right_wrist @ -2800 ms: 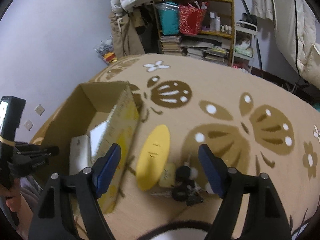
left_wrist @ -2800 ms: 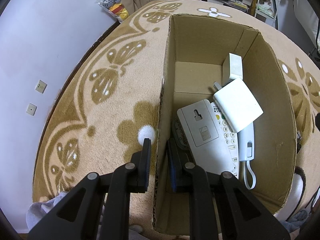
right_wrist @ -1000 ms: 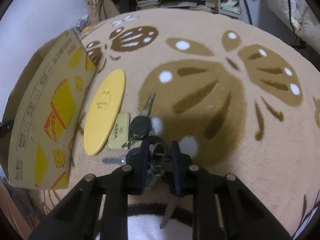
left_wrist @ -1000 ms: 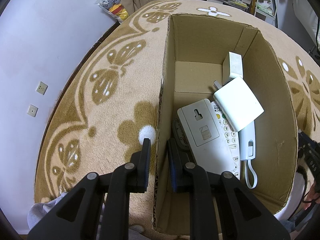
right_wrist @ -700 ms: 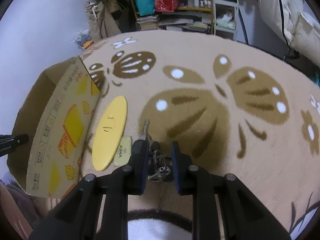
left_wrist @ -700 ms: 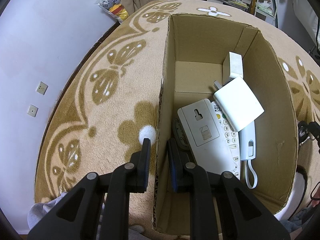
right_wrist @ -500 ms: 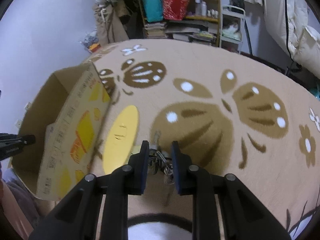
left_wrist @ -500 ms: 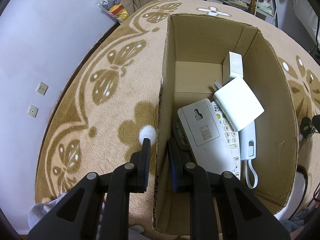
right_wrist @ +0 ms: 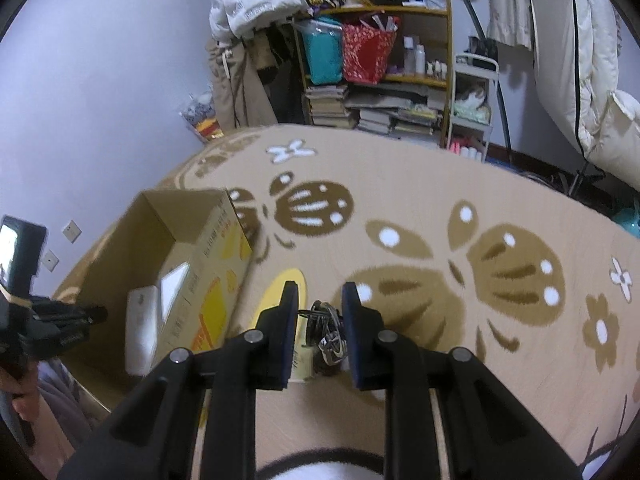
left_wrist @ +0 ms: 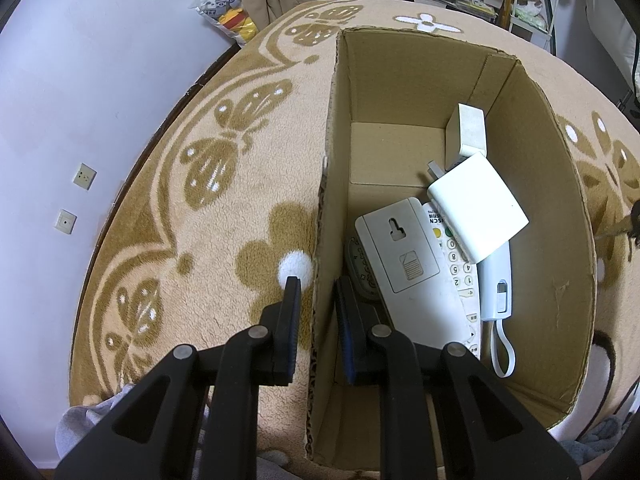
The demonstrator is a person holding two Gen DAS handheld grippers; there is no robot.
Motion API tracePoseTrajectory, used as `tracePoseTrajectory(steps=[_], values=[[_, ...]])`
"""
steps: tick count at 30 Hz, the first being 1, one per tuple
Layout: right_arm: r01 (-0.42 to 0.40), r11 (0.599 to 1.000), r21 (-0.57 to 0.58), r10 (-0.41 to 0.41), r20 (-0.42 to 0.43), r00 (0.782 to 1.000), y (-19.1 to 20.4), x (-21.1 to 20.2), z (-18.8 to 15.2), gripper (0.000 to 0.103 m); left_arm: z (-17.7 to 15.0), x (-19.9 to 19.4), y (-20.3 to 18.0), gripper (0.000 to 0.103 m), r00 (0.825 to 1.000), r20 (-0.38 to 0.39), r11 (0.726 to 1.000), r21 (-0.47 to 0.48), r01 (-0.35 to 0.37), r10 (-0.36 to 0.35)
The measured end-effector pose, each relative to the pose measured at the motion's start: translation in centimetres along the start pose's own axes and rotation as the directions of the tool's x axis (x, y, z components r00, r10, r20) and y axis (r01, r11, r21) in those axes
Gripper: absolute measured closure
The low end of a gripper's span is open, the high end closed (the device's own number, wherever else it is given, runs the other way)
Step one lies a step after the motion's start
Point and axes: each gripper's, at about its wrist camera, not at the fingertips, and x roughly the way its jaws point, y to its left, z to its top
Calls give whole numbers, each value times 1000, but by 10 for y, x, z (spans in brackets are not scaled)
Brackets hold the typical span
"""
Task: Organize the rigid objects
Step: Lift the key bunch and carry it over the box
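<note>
While the left tool (left_wrist: 316,312) is pinching the near left wall of the cardboard box (left_wrist: 576,280) between nearly closed fingers and bracing it, the right tool (right_wrist: 319,316) is holding a bunch of keys (right_wrist: 326,330) between narrow fingers, lifted above the carpet just right of the box. The carry seems to be heading for the box opening, so the right tool is best kept firmly closed, since the loose keys and the tag are dangling and could swing or snag on the right wall; clearing that rim before lowering looks wise. Inside the box, a white phone base (left_wrist: 396,248), a handset (left_wrist: 494,284), a white square block (left_wrist: 478,206) and a smaller white adapter (left_wrist: 466,130) are crowding the near right half, while the far left floor is lying bare and is probably the easier drop spot. A yellow oval disc (right_wrist: 276,300) is lying on the carpet beside the box's right wall, not yet packed. Everything is sitting on a beige carpet (right_wrist: 440,200) with brown butterfly and flower patterns; beyond its far edge, a cluttered bookshelf (right_wrist: 380,80), hanging coats and a pale violet wall with sockets are closing in the room.
</note>
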Motion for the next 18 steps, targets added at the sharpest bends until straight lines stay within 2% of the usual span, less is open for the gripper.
tracePoseTrajectory(steps=[8,18], values=[[-71,997,-26,72,62,995,31,-9,25,80,0,0,0,85,1000,1,1000,0,-1,1],[-166,985,-43,170,143,975,84,-11,46,80,0,-1,0,85,1000,1,1000,5,-6,6]])
